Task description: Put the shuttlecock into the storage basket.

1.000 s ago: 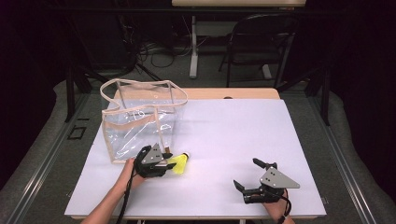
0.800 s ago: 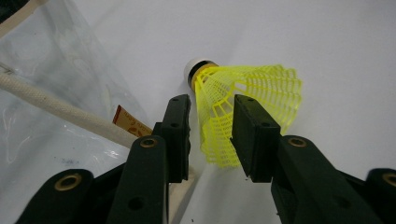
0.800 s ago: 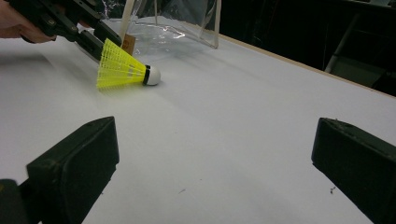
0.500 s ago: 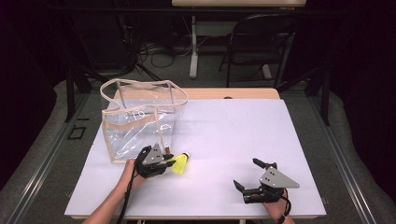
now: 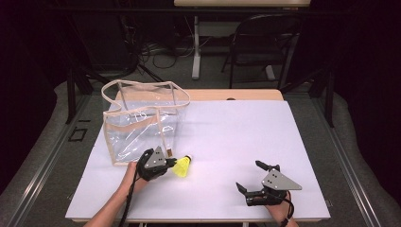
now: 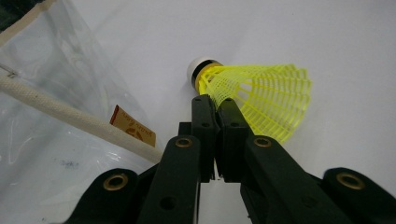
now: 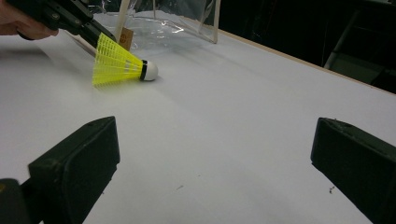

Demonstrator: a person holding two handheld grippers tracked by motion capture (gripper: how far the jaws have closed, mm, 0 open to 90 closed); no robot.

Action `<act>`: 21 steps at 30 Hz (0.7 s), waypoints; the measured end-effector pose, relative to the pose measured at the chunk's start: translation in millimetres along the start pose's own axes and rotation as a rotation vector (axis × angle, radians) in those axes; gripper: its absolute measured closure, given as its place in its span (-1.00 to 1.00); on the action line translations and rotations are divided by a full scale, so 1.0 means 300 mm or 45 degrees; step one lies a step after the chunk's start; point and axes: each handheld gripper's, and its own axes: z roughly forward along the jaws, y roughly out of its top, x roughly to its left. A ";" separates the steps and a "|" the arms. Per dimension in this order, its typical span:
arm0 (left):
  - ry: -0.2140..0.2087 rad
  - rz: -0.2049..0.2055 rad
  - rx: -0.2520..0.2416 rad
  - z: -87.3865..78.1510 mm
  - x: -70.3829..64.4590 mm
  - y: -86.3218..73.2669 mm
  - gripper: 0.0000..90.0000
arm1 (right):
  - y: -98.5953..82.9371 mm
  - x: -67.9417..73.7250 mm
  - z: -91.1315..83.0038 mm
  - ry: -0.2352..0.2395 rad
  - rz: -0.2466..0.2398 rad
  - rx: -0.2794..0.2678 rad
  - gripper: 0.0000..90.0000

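A yellow shuttlecock with a white cork tip lies on the white table, just right of a clear plastic bag with beige trim. My left gripper is shut on the edge of the shuttlecock's yellow skirt; its jaws pinch the mesh. In the right gripper view the shuttlecock shows at upper left with the left gripper on it. My right gripper rests near the table's front right, jaws wide apart and holding nothing.
The bag stands upright at the table's left, open at the top, with a small orange label on its trim. A dark chair and a table leg stand beyond the far edge. The white table stretches bare between the grippers.
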 end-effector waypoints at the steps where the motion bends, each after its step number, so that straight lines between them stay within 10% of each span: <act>1: -0.003 -0.002 -0.007 0.000 0.000 -0.001 0.96 | 0.000 0.000 0.000 0.000 0.000 0.000 -0.98; 21: 0.030 0.002 -0.081 -0.029 -0.013 0.009 0.98 | 0.000 0.004 0.000 0.003 -0.008 0.007 -0.98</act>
